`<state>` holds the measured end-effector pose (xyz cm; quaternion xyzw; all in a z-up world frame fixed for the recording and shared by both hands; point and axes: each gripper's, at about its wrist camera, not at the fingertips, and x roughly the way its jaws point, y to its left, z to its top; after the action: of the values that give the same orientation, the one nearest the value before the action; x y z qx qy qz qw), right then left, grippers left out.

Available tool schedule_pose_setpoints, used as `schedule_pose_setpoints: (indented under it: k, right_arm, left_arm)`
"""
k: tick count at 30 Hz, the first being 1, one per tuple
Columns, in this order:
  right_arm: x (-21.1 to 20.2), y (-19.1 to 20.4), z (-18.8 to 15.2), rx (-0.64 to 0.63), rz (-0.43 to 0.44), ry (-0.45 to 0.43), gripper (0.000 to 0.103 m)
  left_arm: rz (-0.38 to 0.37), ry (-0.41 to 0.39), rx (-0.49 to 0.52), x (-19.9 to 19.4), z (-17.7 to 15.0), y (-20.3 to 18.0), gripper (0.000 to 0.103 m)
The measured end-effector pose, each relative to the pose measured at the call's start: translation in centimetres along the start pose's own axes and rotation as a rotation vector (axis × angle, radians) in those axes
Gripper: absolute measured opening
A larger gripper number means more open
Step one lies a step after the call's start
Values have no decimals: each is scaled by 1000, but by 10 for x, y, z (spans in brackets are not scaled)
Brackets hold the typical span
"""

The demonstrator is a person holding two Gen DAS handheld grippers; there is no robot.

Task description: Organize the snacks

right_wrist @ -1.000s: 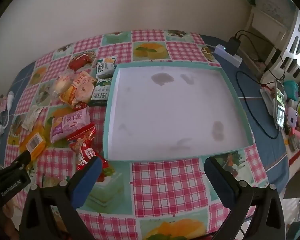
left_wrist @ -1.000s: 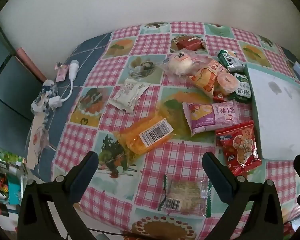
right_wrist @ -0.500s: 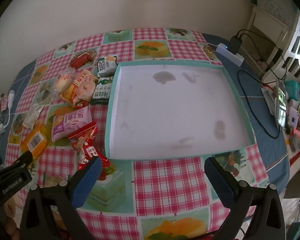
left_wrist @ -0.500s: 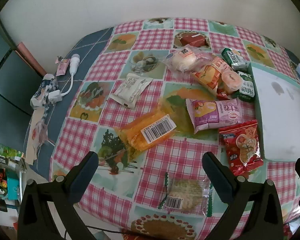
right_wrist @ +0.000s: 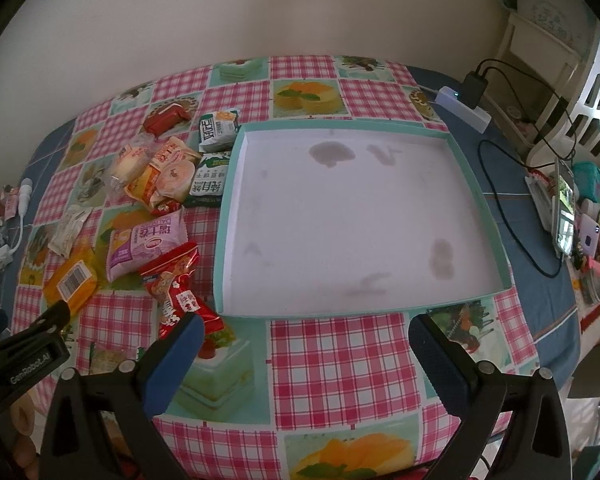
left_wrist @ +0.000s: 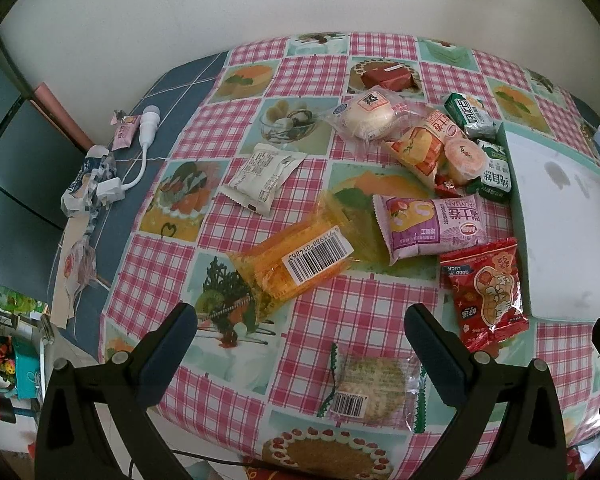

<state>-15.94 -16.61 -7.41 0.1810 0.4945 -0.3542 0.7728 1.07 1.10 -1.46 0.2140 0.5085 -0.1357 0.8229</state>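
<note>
My left tool [left_wrist: 300,336] and right tool [right_wrist: 306,338] hang spread apart, holding nothing. Crinkly snack packets [left_wrist: 432,228] lie scattered mid-bench, left of the shallow rectangular teal-rimmed tray [right_wrist: 484,200]; a glossy orange pouch [left_wrist: 300,262] lies nearest.

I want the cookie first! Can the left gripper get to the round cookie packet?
Probably yes. The left gripper is open, and the cookie packet lies flat just ahead between its jaws, apart from the other snacks, nothing on top.

The tabletop [left_wrist: 332,312] wore pink-and-white gingham with dessert pictures; the tray [right_wrist: 466,160] was teal-rimmed and white; one packet [left_wrist: 486,292] was red.
</note>
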Motion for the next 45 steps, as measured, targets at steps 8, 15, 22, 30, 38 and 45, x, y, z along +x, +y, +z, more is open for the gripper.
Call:
schedule_pose_setpoints:
  k: [8,15,22,30,38,45]
  right_arm:
    - [0,-1,0,0,1,1,103]
    - [0,2,0,-4,2,5,103]
    - [1,2,-1,-2,2,5,103]
    - [1,1,0,-3,3,6,103]
    - [1,2,0,-3,3,6,103]
    - [2,2,0,-3,3,7,103]
  left_arm:
    - [0,3,0,0,1,1,103]
    - [-1,16,-5,3,0,3,103]
    - [-4,28,-8,5,0,3,103]
    - [-6,38,-10,7,1,3,103]
    - [-10,45,-6,9,1,3,103]
    - [-12,51,-5,10,0,3,103]
